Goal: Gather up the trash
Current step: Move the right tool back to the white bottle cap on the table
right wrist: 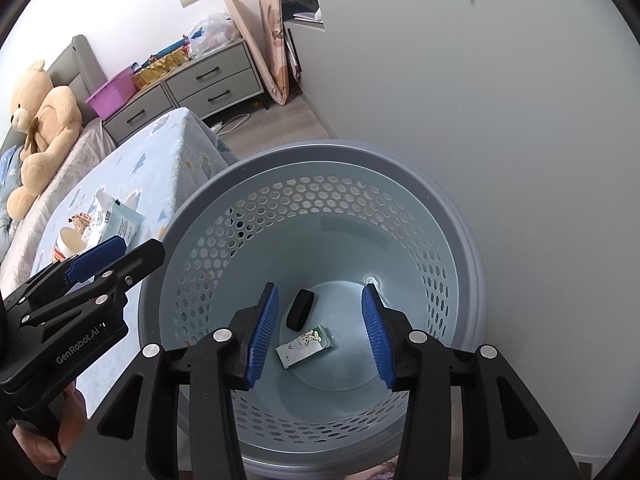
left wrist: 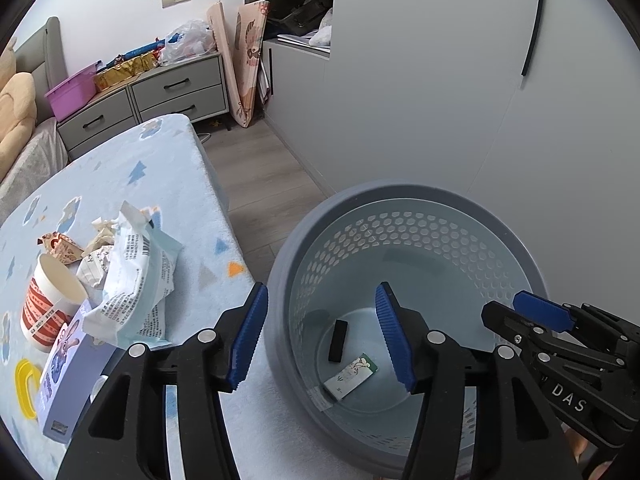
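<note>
Left hand-held gripper, black frame with blue ribbed pads: jaws spread, nothing between them. It hangs tilted down over the near left rim of a round grey-blue plastic waste basket with honeycomb holes in its wall. One pad sits outside the rim, the other over the inside.

Right hand-held gripper, same build: jaws apart, nothing pinched. It is aimed down into the basket's mouth. Seen from the left camera it comes in from the right, over the far right rim.

Straight below and between the right gripper's pads, on the basket floor: a small black rounded block and, just beside it, a small white-and-green printed carton lying flat. The two look close, possibly touching at a corner; cannot tell for sure.

Left of the left gripper, on a bed with a light blue patterned sheet, lies the uncollected trash: a crumpled white-and-pale-blue printed plastic pouch, a red-and-white paper cup on its side, a crumpled brown-printed wrapper, a lavender cartoon-printed box, and a yellow ring.

Beyond the bed: grey drawer units, a purple plastic tub, and a tan teddy bear.
</note>
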### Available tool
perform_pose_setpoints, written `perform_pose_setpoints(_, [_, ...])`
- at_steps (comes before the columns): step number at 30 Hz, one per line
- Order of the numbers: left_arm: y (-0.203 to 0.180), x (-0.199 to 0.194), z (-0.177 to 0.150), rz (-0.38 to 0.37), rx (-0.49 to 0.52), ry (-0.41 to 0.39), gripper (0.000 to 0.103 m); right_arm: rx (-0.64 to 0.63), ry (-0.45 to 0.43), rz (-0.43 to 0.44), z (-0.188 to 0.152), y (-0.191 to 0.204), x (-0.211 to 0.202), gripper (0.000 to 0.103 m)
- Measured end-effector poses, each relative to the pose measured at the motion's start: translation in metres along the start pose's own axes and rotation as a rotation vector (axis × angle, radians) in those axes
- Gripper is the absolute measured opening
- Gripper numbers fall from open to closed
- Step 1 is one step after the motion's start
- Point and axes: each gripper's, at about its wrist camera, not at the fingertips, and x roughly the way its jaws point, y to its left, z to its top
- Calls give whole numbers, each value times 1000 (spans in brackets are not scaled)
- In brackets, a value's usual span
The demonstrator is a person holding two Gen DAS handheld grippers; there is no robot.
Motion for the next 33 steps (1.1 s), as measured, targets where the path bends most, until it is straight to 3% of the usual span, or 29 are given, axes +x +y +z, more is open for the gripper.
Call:
perform_pose_setpoints(16, [48,-33,-24,55,-88,-17,57,-75,-22,62,-5,40,-5,60])
perform_pose_setpoints(22, [81,-60,-37,90,-141,-36,58,-117,-35,101,-8,70,-7,69])
perform_pose_setpoints(33, [154,-106,-67,198,-231,-52,61,-198,-52,179,-16,138,-13,73])
